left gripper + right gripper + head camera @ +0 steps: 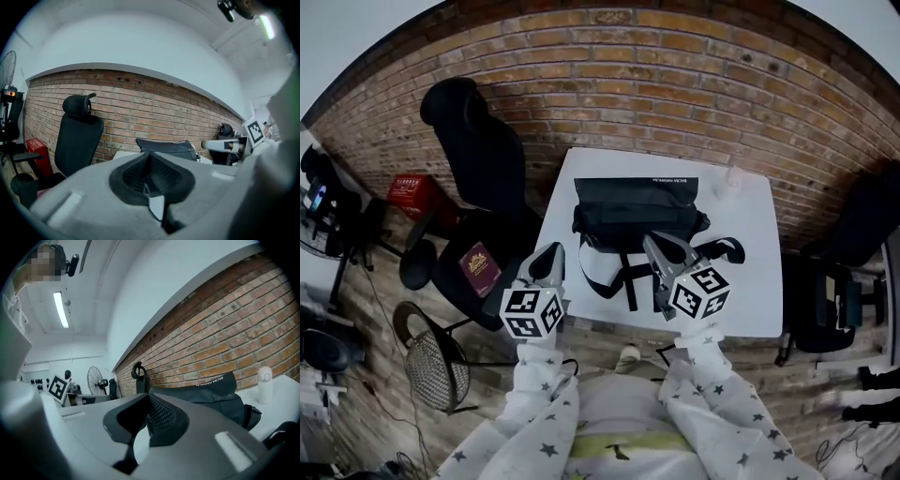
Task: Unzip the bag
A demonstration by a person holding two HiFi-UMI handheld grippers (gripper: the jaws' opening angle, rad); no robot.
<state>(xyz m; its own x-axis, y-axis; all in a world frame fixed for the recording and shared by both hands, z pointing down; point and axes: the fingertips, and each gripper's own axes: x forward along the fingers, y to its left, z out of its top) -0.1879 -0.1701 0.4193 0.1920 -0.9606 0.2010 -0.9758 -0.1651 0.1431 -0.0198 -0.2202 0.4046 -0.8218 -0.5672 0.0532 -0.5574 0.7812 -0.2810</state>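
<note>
Black fabric makes up the bag [636, 208], which is laid on the white table [759, 300] close to the brick wall [675, 75]. White lettering is printed on its flap, and its straps [623, 272] are spread toward the table's near edge. A small white bottle [733, 181] is stood on the table by the bag's right end.

The left gripper [547, 255] is held over the table's left edge, just beside the bag. Its jaws are clenched together, with nothing caught between them. The right gripper [657, 247] is seen above the bag's front right part. Its jaws are likewise pressed together on nothing, and whether it touches the bag cannot be told.

A black office chair [478, 159] is placed left of the table, with a maroon book [479, 267] laid on its seat. A red crate [414, 195] is set by the wall beyond it.
</note>
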